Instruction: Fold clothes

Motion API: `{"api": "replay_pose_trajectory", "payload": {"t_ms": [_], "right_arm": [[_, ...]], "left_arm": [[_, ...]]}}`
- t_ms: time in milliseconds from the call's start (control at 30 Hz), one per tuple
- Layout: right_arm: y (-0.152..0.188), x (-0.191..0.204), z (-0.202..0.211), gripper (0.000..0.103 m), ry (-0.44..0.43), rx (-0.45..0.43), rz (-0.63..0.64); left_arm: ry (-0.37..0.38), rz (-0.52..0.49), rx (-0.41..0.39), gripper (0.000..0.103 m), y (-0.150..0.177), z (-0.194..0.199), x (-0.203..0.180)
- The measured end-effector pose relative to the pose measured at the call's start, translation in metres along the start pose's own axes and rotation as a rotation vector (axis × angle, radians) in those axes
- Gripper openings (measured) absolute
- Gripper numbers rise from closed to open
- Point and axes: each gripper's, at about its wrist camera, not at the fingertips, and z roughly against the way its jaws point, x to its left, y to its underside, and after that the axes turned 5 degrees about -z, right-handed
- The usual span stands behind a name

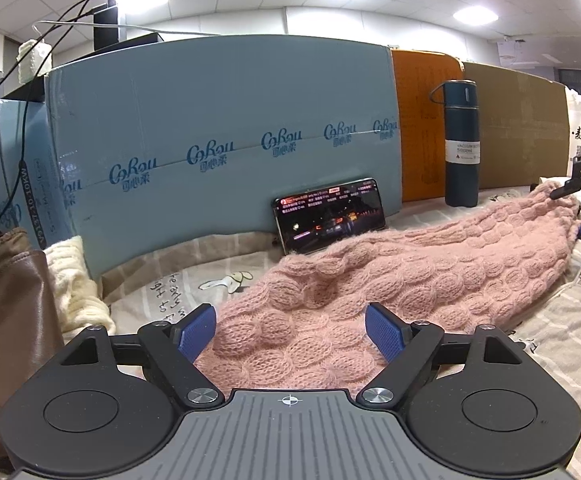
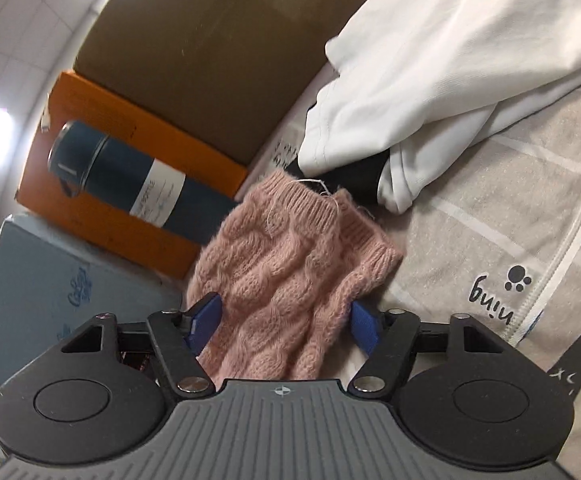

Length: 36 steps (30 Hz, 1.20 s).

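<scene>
Ahead of my left gripper [image 1: 290, 330] a phone [image 1: 329, 216] leans on the blue box [image 1: 210, 128], with a flask [image 1: 460, 140] to its right. A white garment [image 2: 430, 80] crowds my right gripper [image 2: 286, 322]; bare sheet [image 2: 490, 248] lies open beside it.

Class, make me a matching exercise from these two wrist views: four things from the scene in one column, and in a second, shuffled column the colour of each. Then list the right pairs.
Things
1. knitted sweater
2. vacuum bottle
3. box behind the bottle
4. garment beside the sweater cuff

Colours
A. orange
B. white
C. pink
D. dark teal

Pairs: 1-C, 2-D, 3-A, 4-B

The sweater lies stretched between the two open claws, the left claw at one end and the right claw at the ribbed cuff.
</scene>
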Motion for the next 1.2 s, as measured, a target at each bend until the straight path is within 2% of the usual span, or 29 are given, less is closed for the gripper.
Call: {"api": "replay_pose_trajectory", "payload": {"t_ms": [33, 67, 133, 233, 467, 633, 700, 767, 800, 867, 900, 933, 1000, 1033, 1167, 1200], "right_arm": [[0.002, -0.001, 0.000, 0.044, 0.002, -0.018, -0.006], [0.002, -0.004, -0.001, 0.039, 0.000, -0.021, -0.023], [0.002, -0.009, 0.000, 0.021, -0.024, -0.029, -0.052], [0.002, -0.013, 0.010, 0.015, -0.094, -0.049, -0.087], [0.019, 0.005, 0.084, 0.015, -0.181, -0.186, -0.064], [0.030, -0.002, 0.120, 0.015, -0.066, -0.320, -0.031], [0.028, -0.009, 0.113, 0.015, -0.009, -0.310, -0.026], [0.023, -0.022, 0.100, 0.016, 0.045, -0.262, -0.029], [0.020, -0.026, 0.093, 0.020, 0.078, -0.239, -0.021], [0.017, -0.033, 0.088, 0.037, 0.146, -0.244, -0.017], [0.016, -0.034, 0.092, 0.055, 0.188, -0.286, -0.006], [0.017, -0.033, 0.097, 0.065, 0.230, -0.356, 0.013], [0.017, -0.026, 0.108, 0.066, 0.271, -0.484, 0.092], [0.016, -0.025, 0.113, 0.067, 0.276, -0.512, 0.129], [0.016, -0.017, 0.103, 0.067, 0.281, -0.434, 0.227], [0.017, -0.016, 0.098, 0.062, 0.288, -0.404, 0.248]], "left_arm": [[0.001, 0.002, 0.001, 0.085, 0.000, 0.000, 0.000], [0.002, 0.005, 0.002, 0.085, 0.000, 0.000, 0.001], [0.003, 0.012, 0.003, 0.085, 0.001, 0.000, 0.002], [0.004, 0.021, 0.003, 0.085, 0.001, -0.001, 0.004], [-0.002, 0.016, -0.010, 0.085, 0.000, 0.001, 0.004], [-0.006, 0.023, -0.021, 0.085, -0.001, 0.004, 0.006], [-0.005, 0.023, -0.022, 0.085, -0.002, 0.004, 0.006], [-0.003, 0.021, -0.025, 0.085, -0.002, 0.005, 0.005], [-0.001, 0.021, -0.027, 0.085, -0.002, 0.006, 0.005], [0.001, 0.020, -0.026, 0.085, -0.002, 0.006, 0.004], [0.002, 0.020, -0.025, 0.085, -0.002, 0.005, 0.004], [0.003, 0.019, -0.024, 0.085, -0.002, 0.005, 0.004], [0.005, 0.016, -0.022, 0.085, -0.002, 0.005, 0.003], [0.006, 0.014, -0.021, 0.085, -0.001, 0.005, 0.002], [0.008, 0.008, -0.021, 0.085, -0.001, 0.005, 0.000], [0.009, 0.007, -0.021, 0.085, -0.001, 0.005, 0.000]]}}
